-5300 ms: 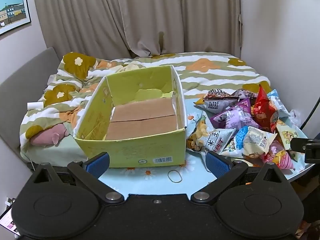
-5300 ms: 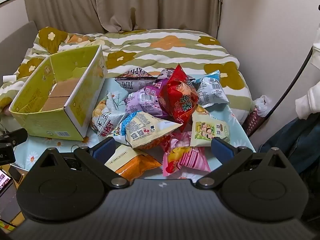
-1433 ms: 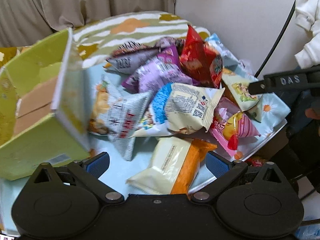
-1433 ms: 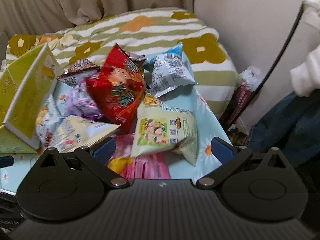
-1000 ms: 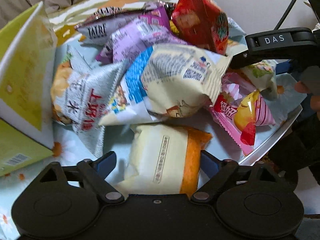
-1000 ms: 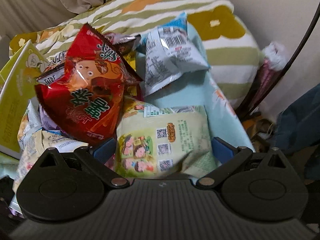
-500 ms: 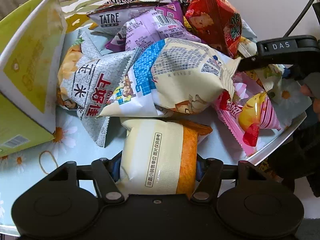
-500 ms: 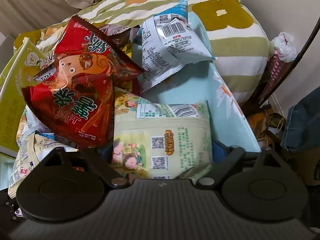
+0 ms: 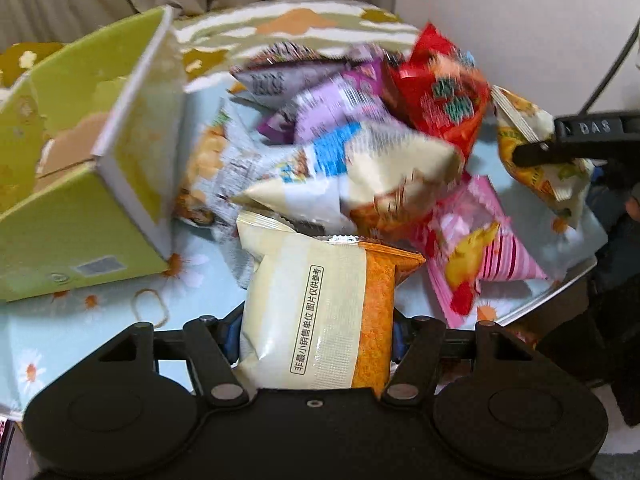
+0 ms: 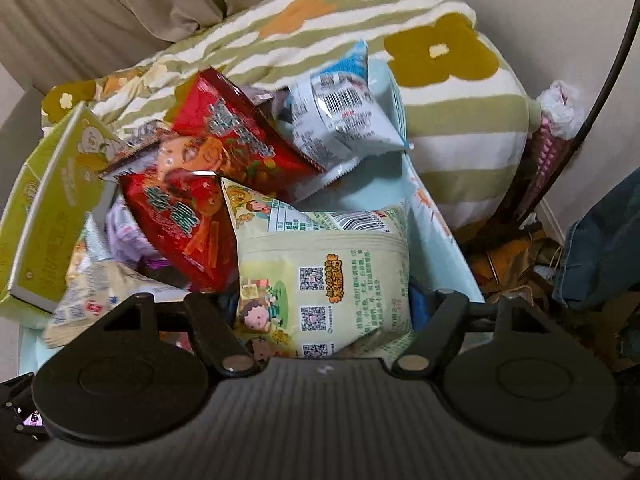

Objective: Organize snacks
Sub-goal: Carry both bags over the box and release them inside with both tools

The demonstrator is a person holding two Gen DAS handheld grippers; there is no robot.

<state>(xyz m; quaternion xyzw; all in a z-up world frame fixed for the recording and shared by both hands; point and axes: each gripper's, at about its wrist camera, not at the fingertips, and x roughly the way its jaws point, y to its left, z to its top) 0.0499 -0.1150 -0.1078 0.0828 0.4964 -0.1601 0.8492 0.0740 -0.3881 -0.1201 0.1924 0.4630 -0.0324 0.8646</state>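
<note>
My left gripper (image 9: pixel 314 338) is shut on a cream and orange snack bag (image 9: pixel 320 312) and holds it off the table. My right gripper (image 10: pixel 324 312) is shut on a pale green snack bag (image 10: pixel 324 276), also seen lifted at the right of the left wrist view (image 9: pixel 540 160). A pile of snack bags lies on the light blue table (image 9: pixel 60 336): a red bag (image 9: pixel 440 96), a purple bag (image 9: pixel 336 108), a blue and cream bag (image 9: pixel 360 168), a pink bag (image 9: pixel 476 248). An open yellow-green box (image 9: pixel 80 168) stands at the left.
A rubber band (image 9: pixel 150 306) lies on the table in front of the box. A striped flowered blanket (image 10: pixel 460 92) lies behind the table. The table's right edge (image 9: pixel 560 292) is close to the pink bag. A grey-blue bag (image 10: pixel 340 116) lies behind the red one (image 10: pixel 208 184).
Both grippers closed on their bags and have lifted them off the table. The left wrist view has pulled back and up, so the box shows again.
</note>
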